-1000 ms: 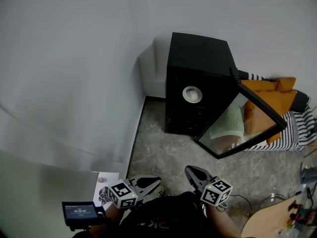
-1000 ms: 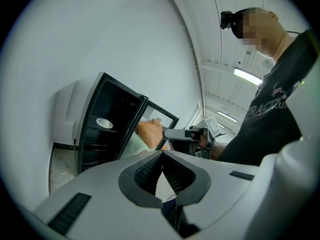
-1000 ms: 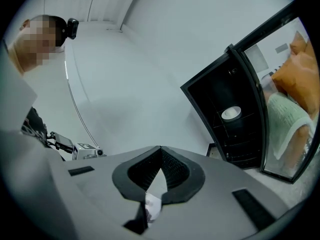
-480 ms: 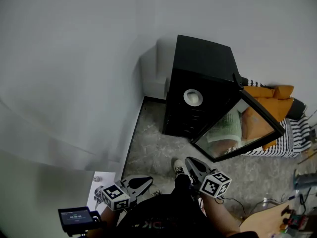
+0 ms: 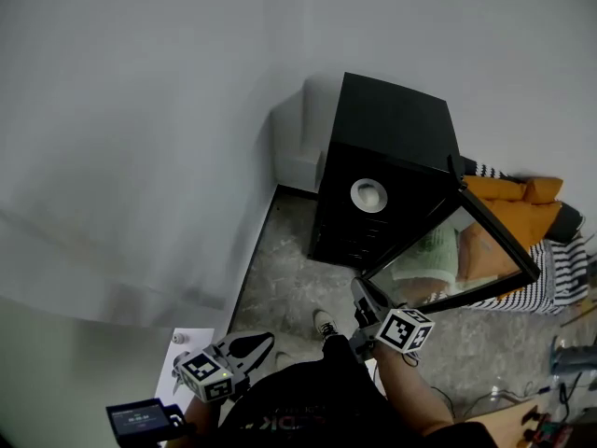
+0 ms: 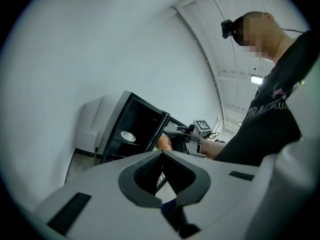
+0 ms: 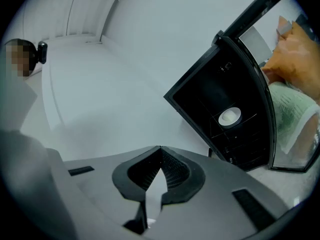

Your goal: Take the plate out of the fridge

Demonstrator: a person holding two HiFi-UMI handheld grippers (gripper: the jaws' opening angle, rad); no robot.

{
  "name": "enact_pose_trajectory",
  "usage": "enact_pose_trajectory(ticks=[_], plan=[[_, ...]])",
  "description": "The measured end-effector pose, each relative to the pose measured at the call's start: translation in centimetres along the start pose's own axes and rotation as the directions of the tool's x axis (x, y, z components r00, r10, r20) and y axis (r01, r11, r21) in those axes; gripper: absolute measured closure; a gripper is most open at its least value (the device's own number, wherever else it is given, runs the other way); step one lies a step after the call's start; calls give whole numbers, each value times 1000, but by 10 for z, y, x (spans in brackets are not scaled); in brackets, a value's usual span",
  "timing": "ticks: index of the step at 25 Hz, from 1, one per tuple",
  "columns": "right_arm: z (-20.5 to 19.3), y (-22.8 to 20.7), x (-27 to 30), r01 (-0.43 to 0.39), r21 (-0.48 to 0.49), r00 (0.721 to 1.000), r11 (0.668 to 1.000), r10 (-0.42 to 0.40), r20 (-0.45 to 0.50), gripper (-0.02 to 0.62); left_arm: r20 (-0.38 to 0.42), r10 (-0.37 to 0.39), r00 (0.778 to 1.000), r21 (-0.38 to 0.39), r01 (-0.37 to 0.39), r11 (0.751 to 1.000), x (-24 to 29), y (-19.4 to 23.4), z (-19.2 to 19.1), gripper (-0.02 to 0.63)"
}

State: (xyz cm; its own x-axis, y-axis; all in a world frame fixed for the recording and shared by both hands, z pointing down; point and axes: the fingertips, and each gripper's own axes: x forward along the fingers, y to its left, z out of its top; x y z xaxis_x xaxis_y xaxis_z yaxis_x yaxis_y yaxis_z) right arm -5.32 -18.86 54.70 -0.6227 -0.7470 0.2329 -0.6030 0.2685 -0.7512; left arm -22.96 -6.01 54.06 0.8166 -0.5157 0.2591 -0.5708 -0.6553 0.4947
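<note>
A small black fridge [image 5: 392, 147] stands on the floor against the white wall, its glass door [image 5: 457, 255] swung open to the right. A white plate [image 5: 367, 194] lies on a shelf inside; it also shows as the plate [image 6: 128, 135] and the plate [image 7: 230, 116] in the two gripper views. My right gripper [image 5: 359, 289] is shut and empty, its tips near the door's lower edge, short of the fridge. My left gripper [image 5: 265, 342] is shut and empty too, lower left, well away from the fridge.
Orange cushions [image 5: 522, 213] and a striped cloth [image 5: 560, 283] lie behind the glass door at the right. A phone-like screen [image 5: 140, 418] sits at the lower left. A shoe [image 5: 325, 325] stands on the speckled floor [image 5: 280, 269] in front of the fridge.
The person has stepped toward the fridge. The right gripper has moved forward to near the door's lower edge; the left gripper has followed. Both stay shut.
</note>
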Motion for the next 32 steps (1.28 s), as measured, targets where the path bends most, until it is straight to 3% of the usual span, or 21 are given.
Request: enact_pose_trajectory(ticks=[7, 14, 18, 25, 32], plan=[[31, -38, 20, 41, 57, 999, 998, -40, -12, 589, 17, 37, 999, -17, -36, 999, 26, 9, 20, 601], [59, -105, 46, 127, 157, 991, 979, -131, 14, 589, -6, 65, 998, -48, -65, 997, 54, 22, 23, 601], [69, -144, 62, 163, 236, 985, 958, -172, 20, 589, 24, 83, 996, -119, -80, 990, 66, 25, 32, 601], [87, -205, 87, 227, 348, 965, 909, -259, 47, 589, 15, 148, 989, -148, -144, 978, 80, 34, 30, 601], [93, -265, 121, 300, 486, 930, 821, -365, 43, 589, 30, 186, 982, -206, -176, 963, 91, 43, 36, 601]])
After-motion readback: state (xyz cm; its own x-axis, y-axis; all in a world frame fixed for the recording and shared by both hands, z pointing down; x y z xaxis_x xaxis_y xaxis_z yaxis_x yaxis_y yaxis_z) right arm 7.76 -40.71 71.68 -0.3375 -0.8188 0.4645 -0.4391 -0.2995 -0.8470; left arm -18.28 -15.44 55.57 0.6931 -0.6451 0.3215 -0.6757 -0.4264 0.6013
